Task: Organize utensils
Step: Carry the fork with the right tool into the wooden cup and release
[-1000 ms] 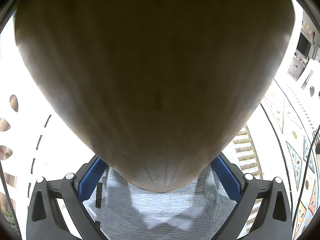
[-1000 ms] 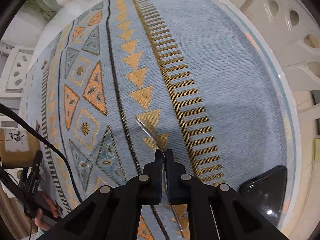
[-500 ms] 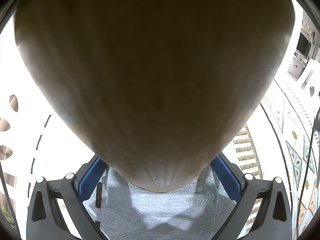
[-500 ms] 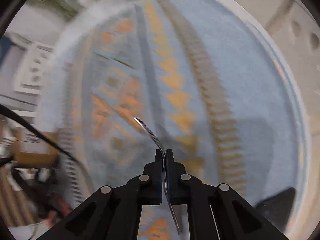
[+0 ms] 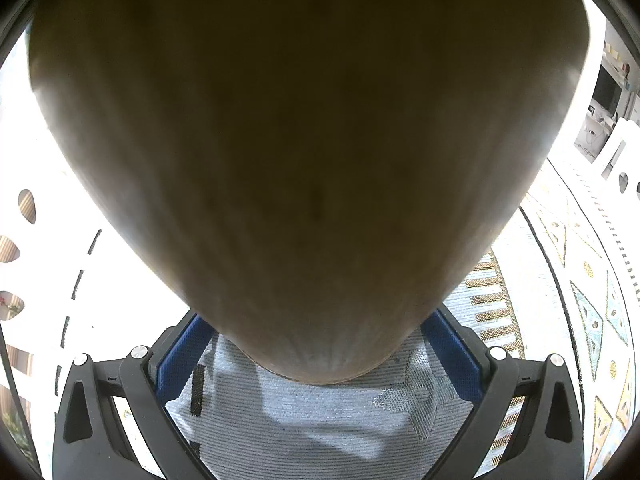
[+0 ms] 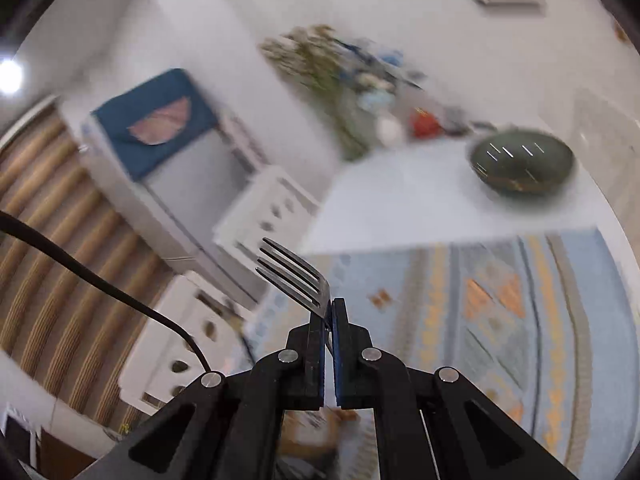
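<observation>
My right gripper (image 6: 329, 308) is shut on a metal fork (image 6: 294, 270), held in the air with its tines pointing up and left; the handle runs down between the fingers. My left gripper (image 5: 316, 344) is closed around a large brown wooden holder (image 5: 304, 152) that fills nearly the whole left wrist view; its blue pads (image 5: 452, 348) press against the holder's sides just above the patterned cloth (image 5: 320, 420).
A round table with a blue and orange patterned cloth (image 6: 500, 320) lies below the right gripper. A dark green bowl (image 6: 522, 162) sits on the white tabletop at the back right. White chairs (image 6: 264, 216) stand on the left. A black cable (image 6: 100, 280) crosses the left.
My right gripper has lifted the fork off the cloth and swung up, so its view now faces the room. The left gripper and holder have not moved.
</observation>
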The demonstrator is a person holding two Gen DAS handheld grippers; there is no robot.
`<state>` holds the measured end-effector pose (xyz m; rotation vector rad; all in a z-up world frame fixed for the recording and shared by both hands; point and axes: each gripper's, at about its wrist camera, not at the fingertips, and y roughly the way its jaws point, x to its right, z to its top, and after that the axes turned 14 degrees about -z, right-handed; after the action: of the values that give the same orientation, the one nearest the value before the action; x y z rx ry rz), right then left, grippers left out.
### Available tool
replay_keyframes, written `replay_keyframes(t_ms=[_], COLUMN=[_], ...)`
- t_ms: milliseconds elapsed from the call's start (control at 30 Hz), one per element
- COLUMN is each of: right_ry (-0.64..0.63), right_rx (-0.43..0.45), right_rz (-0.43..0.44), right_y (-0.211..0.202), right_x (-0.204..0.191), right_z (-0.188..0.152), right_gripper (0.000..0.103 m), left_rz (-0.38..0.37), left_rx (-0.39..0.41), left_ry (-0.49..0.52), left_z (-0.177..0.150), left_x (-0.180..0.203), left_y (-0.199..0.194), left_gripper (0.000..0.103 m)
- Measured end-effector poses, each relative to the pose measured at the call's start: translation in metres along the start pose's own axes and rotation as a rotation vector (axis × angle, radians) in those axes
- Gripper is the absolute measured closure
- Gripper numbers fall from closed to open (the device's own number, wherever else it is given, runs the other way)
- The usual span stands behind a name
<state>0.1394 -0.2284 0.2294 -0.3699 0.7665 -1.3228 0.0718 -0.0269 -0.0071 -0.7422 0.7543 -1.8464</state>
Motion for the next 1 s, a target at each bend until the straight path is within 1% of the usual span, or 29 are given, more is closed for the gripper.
replay_keyframes(t_ms=[67, 167, 233, 367, 533, 667, 867, 1000], right_ry=[-0.039, -0.074, -0.093, -0.133, -0.172, -0.206, -0.267, -0.272], right_rx=[0.025, 0.022, 0.014, -0.039, -0.095, -0.115, -0.106, -0.105], right_rz=[0.052, 0.111, 0.135, 0.172, 0.162, 0.150, 0.129, 0.128], right_y=[-0.003, 0.002, 0.002, 0.013, 0.025, 0.031, 0.032, 0.033], right_x=[-0.021, -0.047, -0.053, -0.066, -0.071, -0.071, -0.081, -0.085], right_z=[0.009, 0.011, 0.008, -0.007, -0.021, -0.028, -0.037, -0.037], right_gripper=[0.100, 0.100, 0.100, 0.100, 0.100, 0.100, 0.100, 0.100], left_rz=[0.000, 0.000, 0.000, 0.000, 0.000, 0.000, 0.000, 0.000], left_rx=[0.000, 0.000, 0.000, 0.000, 0.000, 0.000, 0.000, 0.000], left_ry=[0.000, 0.000, 0.000, 0.000, 0.000, 0.000, 0.000, 0.000], left_z=[0.000, 0.000, 0.000, 0.000, 0.000, 0.000, 0.000, 0.000], left_x=[0.000, 0.000, 0.000, 0.000, 0.000, 0.000, 0.000, 0.000], left_y=[0.000, 0.000, 0.000, 0.000, 0.000, 0.000, 0.000, 0.000], left_gripper=[0.001, 0.001, 0.001, 0.001, 0.001, 0.001, 0.001, 0.001])
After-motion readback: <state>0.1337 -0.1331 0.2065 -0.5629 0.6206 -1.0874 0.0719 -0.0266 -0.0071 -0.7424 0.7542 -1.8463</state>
